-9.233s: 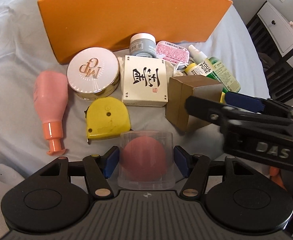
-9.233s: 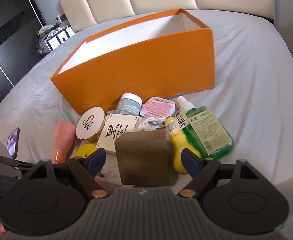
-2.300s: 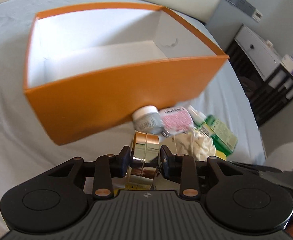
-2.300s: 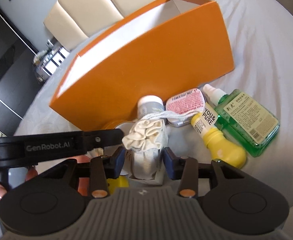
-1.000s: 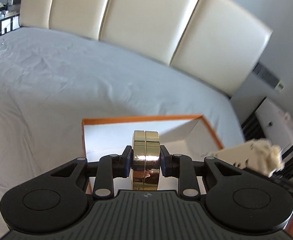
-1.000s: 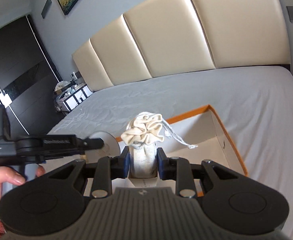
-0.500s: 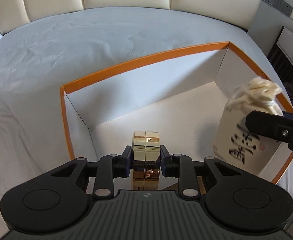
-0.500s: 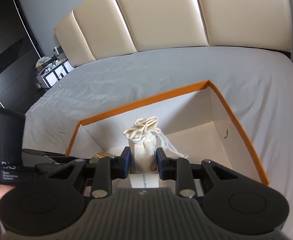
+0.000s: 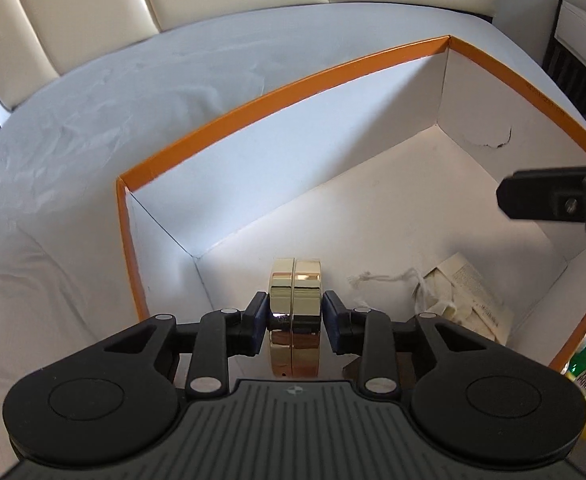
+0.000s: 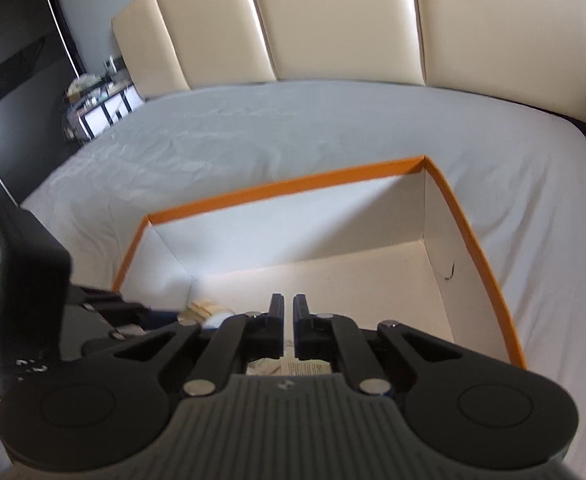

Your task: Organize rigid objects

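Gold compact (image 9: 295,306) stands on edge, clamped in the left gripper (image 9: 295,316) jaws low inside the orange box (image 9: 285,98) beside the cloth pouch (image 9: 463,300), while the right gripper (image 10: 288,326) jaws sit nearly together, empty; released upright, it could roll.

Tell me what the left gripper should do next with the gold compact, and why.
Probably lower a touch and release. The left gripper holds the compact on edge inside the box, close to its floor. The pouch already lies there, and the right gripper is shut and empty.
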A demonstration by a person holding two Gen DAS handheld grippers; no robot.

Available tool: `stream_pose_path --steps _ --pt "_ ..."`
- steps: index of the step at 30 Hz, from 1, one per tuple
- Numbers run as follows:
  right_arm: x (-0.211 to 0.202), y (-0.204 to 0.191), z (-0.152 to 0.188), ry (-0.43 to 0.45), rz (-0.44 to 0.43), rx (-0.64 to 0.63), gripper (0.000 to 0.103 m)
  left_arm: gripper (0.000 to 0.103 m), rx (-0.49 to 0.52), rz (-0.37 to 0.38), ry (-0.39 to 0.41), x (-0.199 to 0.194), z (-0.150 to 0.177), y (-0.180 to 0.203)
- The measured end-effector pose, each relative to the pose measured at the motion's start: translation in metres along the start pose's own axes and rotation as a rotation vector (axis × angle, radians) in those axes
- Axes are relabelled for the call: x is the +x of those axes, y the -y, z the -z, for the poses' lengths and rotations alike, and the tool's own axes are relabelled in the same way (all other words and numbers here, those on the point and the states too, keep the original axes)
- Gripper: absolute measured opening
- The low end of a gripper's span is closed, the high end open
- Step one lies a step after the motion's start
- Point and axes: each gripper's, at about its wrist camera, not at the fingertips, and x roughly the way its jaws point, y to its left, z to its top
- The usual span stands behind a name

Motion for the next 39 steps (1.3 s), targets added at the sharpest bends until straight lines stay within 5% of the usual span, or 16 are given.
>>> stream_pose_path --steps 5,11,14,18,20,23,28,39 --pt "0.019 -0.005 0.006 -0.138 0.029 -0.050 0.033 0.042 0.040 -0.155 0.107 -0.016 0.002 -0.004" --pt "0.052 -0.007 0.011 -0.344 0.022 -0.007 0.053 0.043 -0.222 0.038 0.241 -0.043 0.003 -0.057" --pt "0.059 -0.009 0.009 -0.372 0.036 -0.012 0.069 0.047 -0.319 0.068 0.271 -0.050 0.007 -0.077" --pt "0.074 -0.017 0.013 -0.459 0.031 -0.023 0.070 0.054 -0.423 0.091 0.238 -0.044 0.013 -0.096" --pt "0.080 -0.025 0.018 -0.470 0.058 -0.064 0.070 0.054 -0.465 0.104 0.204 -0.040 0.016 -0.104" --pt "0.080 -0.031 0.020 -0.442 0.092 -0.101 0.056 0.054 -0.508 0.124 0.166 -0.034 0.020 -0.112" --pt "0.067 -0.038 0.013 -0.409 0.093 -0.156 0.009 0.054 -0.531 0.152 0.137 -0.030 0.026 -0.113" --pt "0.054 -0.052 -0.027 -0.209 0.086 -0.198 0.000 0.052 -0.534 0.201 0.074 -0.022 0.033 -0.108"
